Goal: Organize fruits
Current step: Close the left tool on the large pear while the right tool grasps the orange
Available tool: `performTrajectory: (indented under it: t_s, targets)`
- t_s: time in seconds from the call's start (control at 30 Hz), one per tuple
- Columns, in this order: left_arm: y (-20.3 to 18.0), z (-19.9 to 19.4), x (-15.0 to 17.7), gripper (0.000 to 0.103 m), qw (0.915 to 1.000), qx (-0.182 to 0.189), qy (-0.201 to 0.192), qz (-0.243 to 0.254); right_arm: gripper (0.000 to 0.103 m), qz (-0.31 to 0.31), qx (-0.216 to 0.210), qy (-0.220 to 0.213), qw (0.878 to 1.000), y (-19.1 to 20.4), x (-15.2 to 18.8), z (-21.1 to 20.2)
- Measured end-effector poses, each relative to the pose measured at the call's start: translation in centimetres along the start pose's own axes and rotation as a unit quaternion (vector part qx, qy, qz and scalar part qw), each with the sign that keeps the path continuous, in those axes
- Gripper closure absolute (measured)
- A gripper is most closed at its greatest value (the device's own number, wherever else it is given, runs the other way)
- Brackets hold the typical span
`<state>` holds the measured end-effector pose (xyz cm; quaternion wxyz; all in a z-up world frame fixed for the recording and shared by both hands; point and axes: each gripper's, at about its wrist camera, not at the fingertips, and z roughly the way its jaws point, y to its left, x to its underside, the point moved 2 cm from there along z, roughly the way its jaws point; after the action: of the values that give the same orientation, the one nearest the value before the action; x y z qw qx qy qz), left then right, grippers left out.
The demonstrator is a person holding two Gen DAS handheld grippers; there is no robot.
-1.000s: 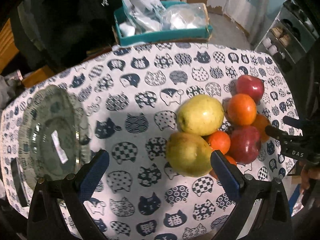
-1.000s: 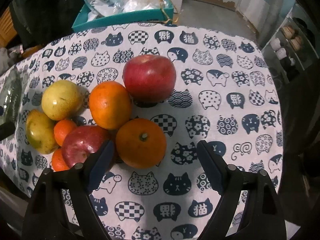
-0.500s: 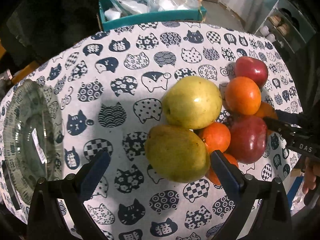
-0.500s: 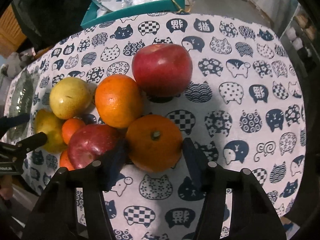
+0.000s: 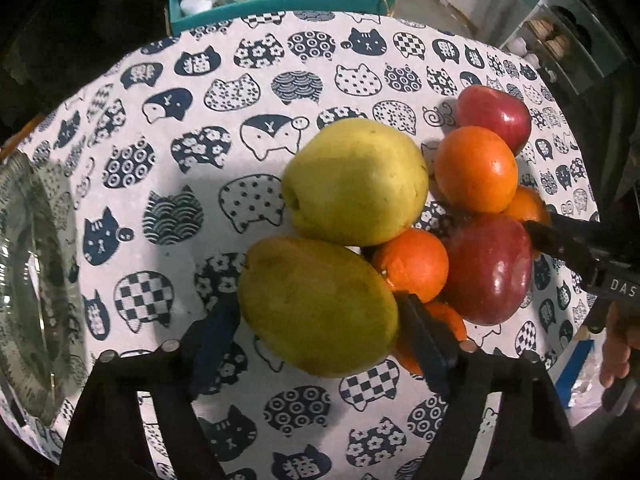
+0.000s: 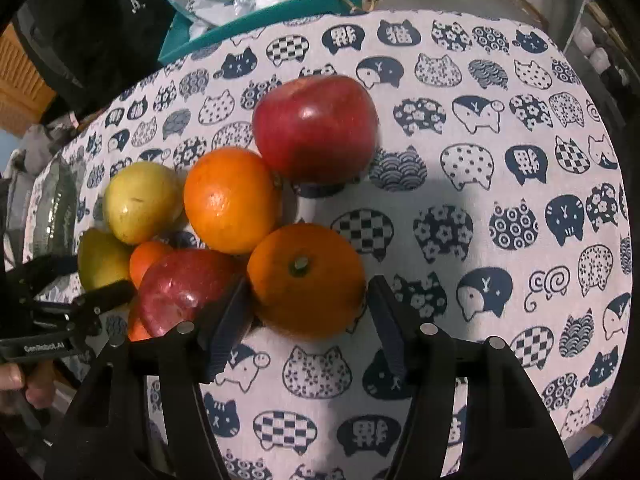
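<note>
A pile of fruit lies on the cat-print tablecloth (image 5: 168, 184). In the left wrist view my left gripper (image 5: 318, 308) points down over the near green-yellow pear (image 5: 316, 288). Its jaws are closing and both blue pads touch the pear's sides. A second pear (image 5: 356, 180) lies just behind, with a small orange (image 5: 412, 264) and a red apple (image 5: 488, 268) to the right. In the right wrist view my right gripper (image 6: 308, 284) is shut on the stem-up orange (image 6: 306, 280). Another orange (image 6: 232, 200) and a far red apple (image 6: 316, 128) lie beyond it.
A glass plate (image 5: 32, 300) rests at the table's left edge. A teal box (image 5: 280, 4) holding plastic bags stands behind the table. Open shelves (image 5: 560, 40) are at the far right. A person's hand (image 5: 616, 352) holds the right gripper's handle.
The left gripper has come down onto the near pear and its jaws have narrowed onto it. The right gripper's jaws have shut on the stem-up orange.
</note>
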<state>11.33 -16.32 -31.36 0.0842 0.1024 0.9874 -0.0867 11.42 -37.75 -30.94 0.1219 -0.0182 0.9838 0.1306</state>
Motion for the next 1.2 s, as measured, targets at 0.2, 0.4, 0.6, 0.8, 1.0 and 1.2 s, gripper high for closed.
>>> performTrajectory:
  t_s: [0.2,0.4,0.6,0.8,1.0,1.2]
  targets:
    - [0.0,-0.1,0.3,0.025,0.9999,0.01,-0.006,0.0,0.042,0.041,-0.049,0.008,0.998,-1.3,0.0,0.4]
    - [0.6,-1.0,0.3,0.025,0.9989,-0.04,-0.023,0.011,0.043,0.002,0.054,-0.01,0.998,-1.0,0.4,-0.9]
    - [1.7,-0.8,0.2,0.025,0.9981,-0.056,-0.028,0.001,0.04,-0.017,0.096,-0.01,0.995,-1.3,0.2,-0.6]
    - [1.3,-0.6,-0.2,0.026,0.9978,-0.059,-0.029,0.009,0.039,-0.023,0.093,-0.003,0.995,-1.1,-0.1,0.6]
    - [1.7,0.0,-0.6,0.027,0.999,-0.039,-0.02,0.0,0.038,-0.014,0.093,0.005,0.996,-1.0,-0.2,1.5]
    - [1.2,0.1,-0.4,0.028,0.9988,-0.042,-0.026,-0.003,0.041,-0.025,0.118,-0.01,0.993,-0.9,0.0,0.5]
